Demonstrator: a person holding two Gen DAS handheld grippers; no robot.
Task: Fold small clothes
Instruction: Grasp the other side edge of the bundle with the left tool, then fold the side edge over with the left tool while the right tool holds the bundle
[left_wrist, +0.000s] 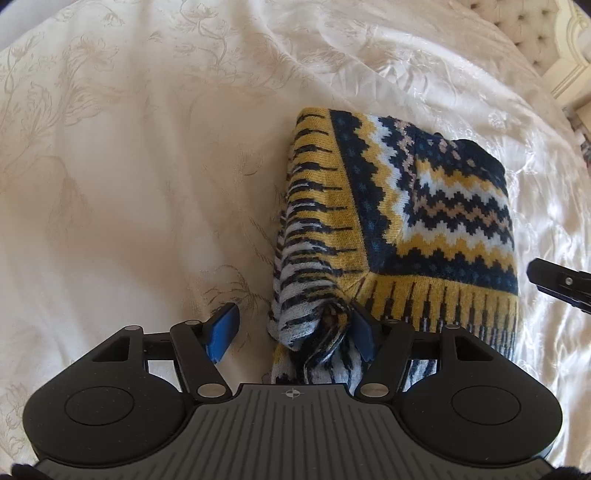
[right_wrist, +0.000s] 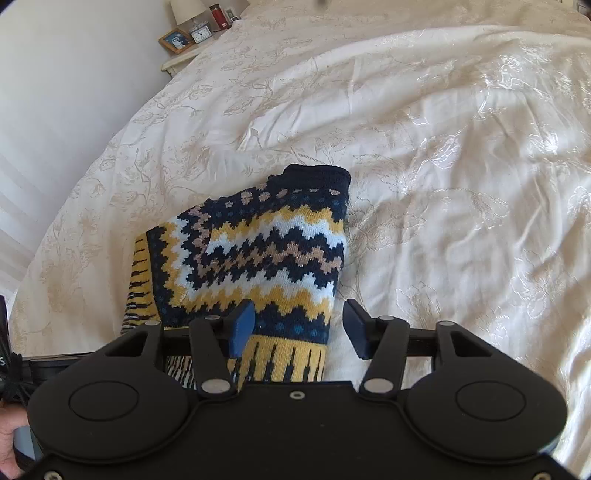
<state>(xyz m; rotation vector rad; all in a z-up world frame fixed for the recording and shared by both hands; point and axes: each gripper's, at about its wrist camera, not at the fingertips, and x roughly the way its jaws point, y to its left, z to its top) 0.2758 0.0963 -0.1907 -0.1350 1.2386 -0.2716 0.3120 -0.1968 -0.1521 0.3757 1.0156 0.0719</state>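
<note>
Our left hand-held gripper (left_wrist: 291, 332) hangs spread apart over the folded knit sweater (left_wrist: 424, 206) on the bed (left_wrist: 129, 166); our right hand-held gripper (right_wrist: 299, 328), also apart, straddles its hem corner.

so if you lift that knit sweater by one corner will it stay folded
Probably not: the sweater is soft knit, and its bunched edge near the left gripper already sags, so layers would likely droop open. The satin bedspread looks slick, so a push may slide it whole.
</note>
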